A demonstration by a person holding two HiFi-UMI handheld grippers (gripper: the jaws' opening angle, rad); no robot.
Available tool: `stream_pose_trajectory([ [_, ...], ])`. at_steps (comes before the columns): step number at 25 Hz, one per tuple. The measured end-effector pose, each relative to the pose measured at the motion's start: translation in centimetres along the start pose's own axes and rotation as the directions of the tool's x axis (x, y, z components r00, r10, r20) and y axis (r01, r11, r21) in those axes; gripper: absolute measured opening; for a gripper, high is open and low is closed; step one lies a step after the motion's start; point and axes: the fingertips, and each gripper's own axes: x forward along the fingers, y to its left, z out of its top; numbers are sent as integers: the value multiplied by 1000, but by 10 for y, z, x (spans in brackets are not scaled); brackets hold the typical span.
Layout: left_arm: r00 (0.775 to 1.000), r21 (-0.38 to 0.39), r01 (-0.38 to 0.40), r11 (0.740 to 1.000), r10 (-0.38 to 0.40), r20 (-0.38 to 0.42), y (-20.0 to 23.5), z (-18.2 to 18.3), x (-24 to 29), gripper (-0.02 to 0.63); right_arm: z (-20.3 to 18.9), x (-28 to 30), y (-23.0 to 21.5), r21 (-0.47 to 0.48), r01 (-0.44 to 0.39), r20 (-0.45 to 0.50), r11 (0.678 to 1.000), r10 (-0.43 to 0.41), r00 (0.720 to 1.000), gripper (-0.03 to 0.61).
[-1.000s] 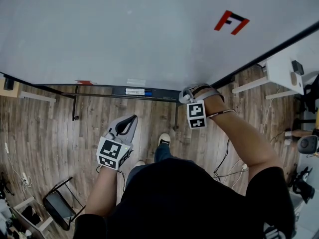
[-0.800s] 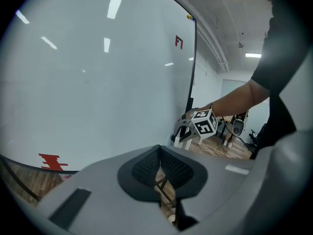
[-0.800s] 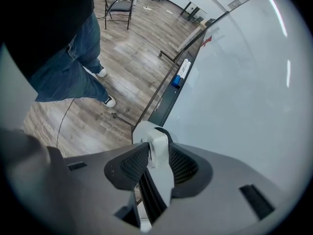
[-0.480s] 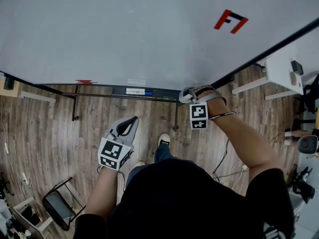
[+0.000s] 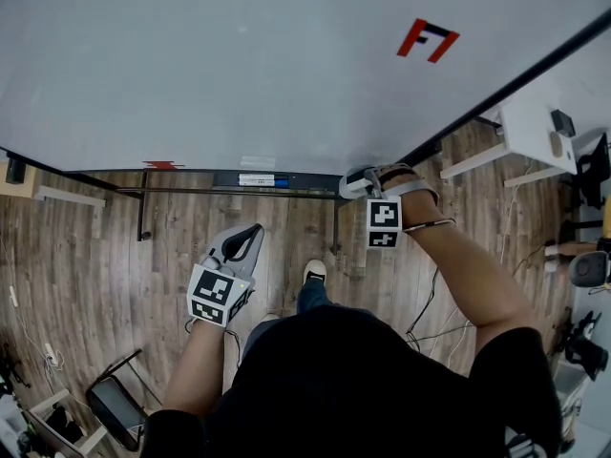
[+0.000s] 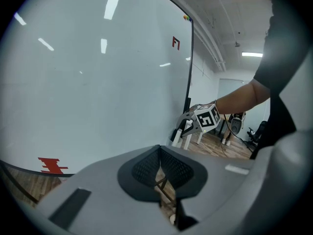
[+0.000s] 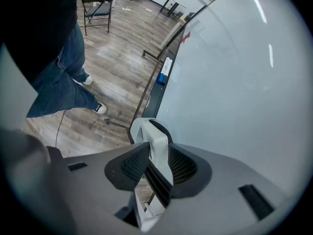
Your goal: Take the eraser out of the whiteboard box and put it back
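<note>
Black folding chair [image 5: 113,406] on wooden floor [image 5: 81,256]

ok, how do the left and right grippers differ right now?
The left gripper is shut and empty; the right gripper has just been closing its jaws on the eraser, now clamped between them. The left gripper hangs over the floor, short of the tray; the right gripper is at the tray's end. Both carry a marker cube.
</note>
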Motion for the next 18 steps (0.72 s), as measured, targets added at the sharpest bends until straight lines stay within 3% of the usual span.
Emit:
stream_pose_trajectory([
  [18,998,76,54,996,-54,8,-4,25,-2,9,-15,-46,-10,187,79,-7,979,-79,997,118],
])
